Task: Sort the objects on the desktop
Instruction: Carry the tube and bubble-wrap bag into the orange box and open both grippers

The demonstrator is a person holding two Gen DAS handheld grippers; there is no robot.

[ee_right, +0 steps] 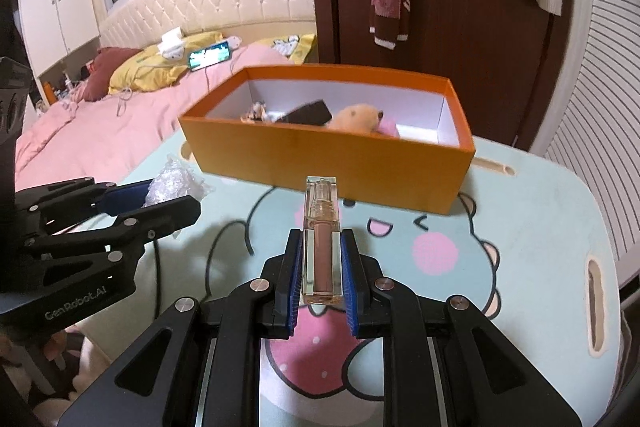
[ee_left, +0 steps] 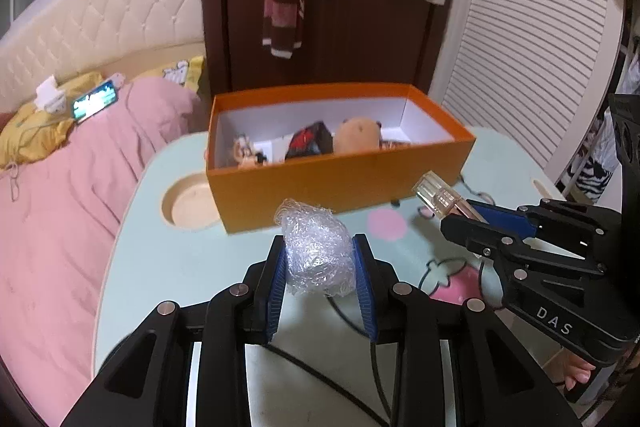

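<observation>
My left gripper (ee_left: 320,247) is shut on a crumpled wad of clear bubble wrap (ee_left: 316,251), held just above the pale green table (ee_left: 168,267). My right gripper (ee_right: 320,247) is shut on a clear lip gloss tube (ee_right: 322,235) with brownish-pink fill, its cap end pointing forward. In the left wrist view that right gripper (ee_left: 460,223) holds the lip gloss tube (ee_left: 438,199) to the right. An open orange box (ee_left: 336,187) stands ahead of both; it holds a tan plush toy (ee_left: 358,137), a dark packet (ee_left: 310,143) and a small figure (ee_left: 246,153).
The table has a round cup recess (ee_left: 188,203) at its left and a cartoon print (ee_right: 440,251). A black cable (ee_right: 224,243) lies across it. A bed with pink bedding (ee_left: 60,207) and a lit phone (ee_left: 96,101) runs along the left. A brown door (ee_left: 352,7) stands behind the box.
</observation>
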